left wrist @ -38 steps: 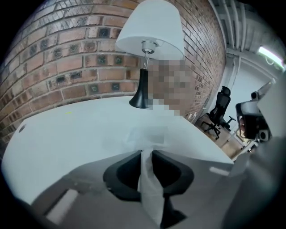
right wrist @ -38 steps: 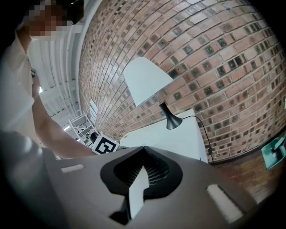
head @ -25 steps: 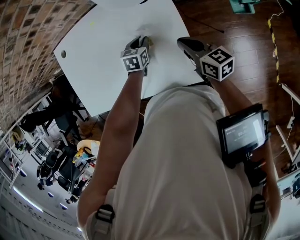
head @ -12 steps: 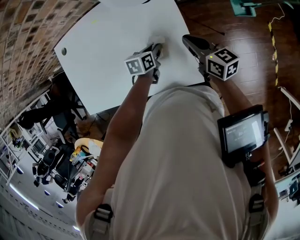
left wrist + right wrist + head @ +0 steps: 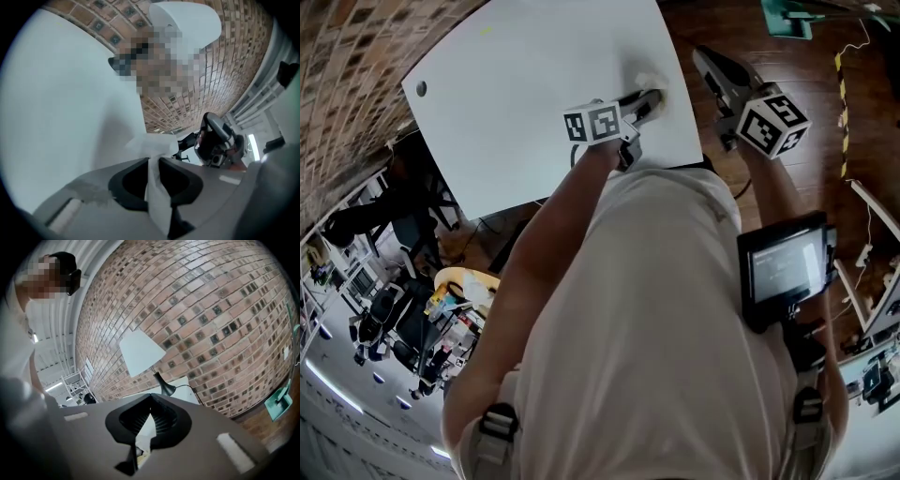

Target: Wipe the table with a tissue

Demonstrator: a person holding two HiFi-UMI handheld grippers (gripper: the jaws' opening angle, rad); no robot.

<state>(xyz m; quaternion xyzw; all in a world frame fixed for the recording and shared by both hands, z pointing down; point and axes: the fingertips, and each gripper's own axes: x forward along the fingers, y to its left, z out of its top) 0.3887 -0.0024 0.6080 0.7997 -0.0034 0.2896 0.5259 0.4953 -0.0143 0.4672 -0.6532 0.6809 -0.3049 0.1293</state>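
Observation:
The white table [image 5: 534,84] fills the upper left of the head view. My left gripper [image 5: 654,97] lies low over it near its right edge, shut on a crumpled white tissue [image 5: 649,82] that rests on the tabletop. In the left gripper view the tissue [image 5: 151,146] is pinched between the two dark jaws of the left gripper [image 5: 153,159], with the table [image 5: 56,103] spreading to the left. My right gripper [image 5: 705,58] hangs beyond the table's right edge, over the floor. The jaws of the right gripper [image 5: 150,397] meet at the tips with nothing between them.
A lamp with a white shade [image 5: 140,352] and a black base [image 5: 165,389] stands on the table against the brick wall [image 5: 211,310]. Wooden floor [image 5: 787,56] lies to the right, with a teal object [image 5: 786,11] on it. A small dark hole [image 5: 421,88] marks the table's left corner.
My left gripper has slid the tissue rightward across the table toward its right edge and rolled over. The right gripper has moved right, off the table and over the floor.

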